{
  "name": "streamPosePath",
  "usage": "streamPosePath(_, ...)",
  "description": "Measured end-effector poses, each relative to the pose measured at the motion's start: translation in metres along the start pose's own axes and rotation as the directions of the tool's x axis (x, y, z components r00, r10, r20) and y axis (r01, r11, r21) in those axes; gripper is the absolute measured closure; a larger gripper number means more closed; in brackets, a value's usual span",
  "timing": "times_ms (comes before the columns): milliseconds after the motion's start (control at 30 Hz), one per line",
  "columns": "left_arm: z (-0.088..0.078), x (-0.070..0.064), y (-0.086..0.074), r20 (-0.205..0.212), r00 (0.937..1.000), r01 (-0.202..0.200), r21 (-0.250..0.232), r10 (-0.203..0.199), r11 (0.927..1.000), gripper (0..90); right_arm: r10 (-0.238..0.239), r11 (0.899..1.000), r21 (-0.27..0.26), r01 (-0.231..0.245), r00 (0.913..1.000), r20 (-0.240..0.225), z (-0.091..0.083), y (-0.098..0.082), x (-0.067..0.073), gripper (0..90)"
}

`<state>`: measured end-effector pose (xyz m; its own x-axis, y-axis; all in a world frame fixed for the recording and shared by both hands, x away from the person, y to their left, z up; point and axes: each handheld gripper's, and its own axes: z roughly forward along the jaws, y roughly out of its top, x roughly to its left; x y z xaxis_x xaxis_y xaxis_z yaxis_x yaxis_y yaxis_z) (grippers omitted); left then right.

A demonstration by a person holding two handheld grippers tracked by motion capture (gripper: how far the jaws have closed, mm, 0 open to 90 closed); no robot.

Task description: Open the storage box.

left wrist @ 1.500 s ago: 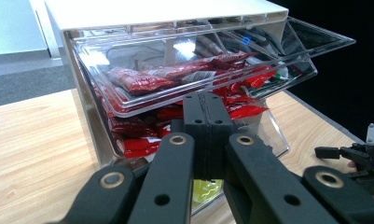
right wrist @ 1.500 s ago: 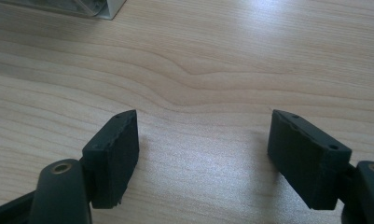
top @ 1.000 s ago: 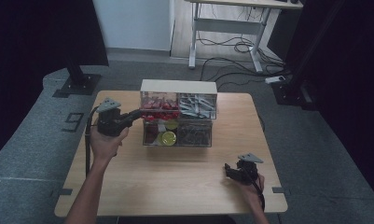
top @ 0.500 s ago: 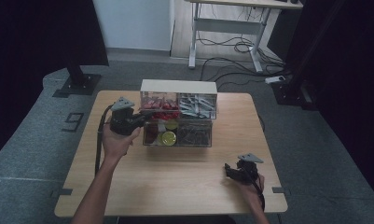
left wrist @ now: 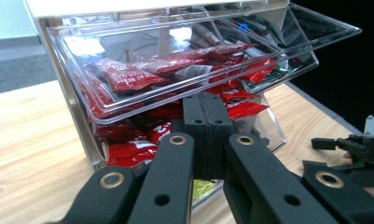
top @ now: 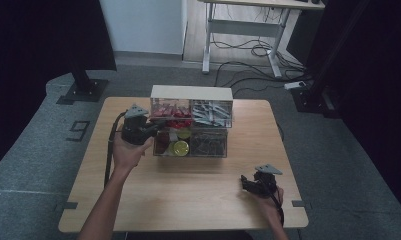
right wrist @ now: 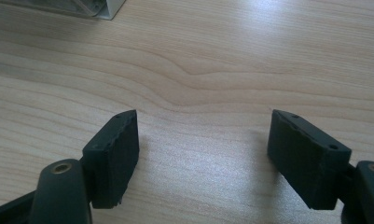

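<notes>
The left hand-held gripper (top: 155, 129) is closed, its two black pads pressed flat together with nothing between them. In the left gripper view the closed tips (left wrist: 207, 122) sit right at the front of the clear plastic organizer (top: 191, 127), just below the tilted-out front of the upper bin (left wrist: 142, 65) and in front of the red sachets (left wrist: 128, 74) that fill it. Whether the pads actually touch the plastic cannot be told. More red sachets lie in the compartment behind and beneath the tips, and a bit of yellow-green shows under the gripper's arms.

From above, the organizer stands straight ahead of this gripper, at the far middle of the wooden table (top: 188, 195). The red sachets (top: 170, 111) are in the compartment nearest the gripper; the next upper compartment beyond them holds grey packets (top: 211, 112). Below are a yellow round item (top: 181, 147) and a bin of dark pieces (top: 208, 142).

The right hand-held gripper (top: 249, 182) is open, its jaws spread wide with only bare table between them. In the right gripper view it (right wrist: 203, 149) points down at the wood grain, and a corner of the organizer (right wrist: 93, 7) lies well ahead of it. It rests near the table's near edge, well apart from the left gripper and from the organizer.
</notes>
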<state>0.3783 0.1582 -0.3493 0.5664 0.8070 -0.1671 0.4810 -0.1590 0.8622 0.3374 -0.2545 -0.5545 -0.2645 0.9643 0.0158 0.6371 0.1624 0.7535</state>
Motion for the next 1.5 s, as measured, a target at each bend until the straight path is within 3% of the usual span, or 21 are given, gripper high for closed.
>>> streamPosePath(433,-0.005,0.000,0.006,-0.017,0.9998,-0.014,-0.023,0.014,0.9996,90.0,-0.001,1.000,0.000,0.001,1.0000,-0.001,0.000,0.000,0.000,24.9)
streamPosePath(767,-0.004,0.003,0.018,-0.024,0.9995,-0.019,-0.030,0.019,0.9994,90.0,-0.002,1.000,-0.001,0.002,1.0000,-0.001,0.000,0.000,0.000,24.9)
streamPosePath(1067,-0.001,0.007,0.029,-0.020,0.9998,0.004,-0.057,-0.005,0.9984,90.0,-0.002,1.000,-0.002,0.002,1.0000,0.000,0.000,0.000,-0.001,24.9)
streamPosePath(1500,-0.005,0.008,0.050,-0.039,0.9992,-0.014,-0.075,0.011,0.9971,90.0,0.000,1.000,-0.002,0.000,1.0000,0.004,0.000,0.000,-0.002,25.0)
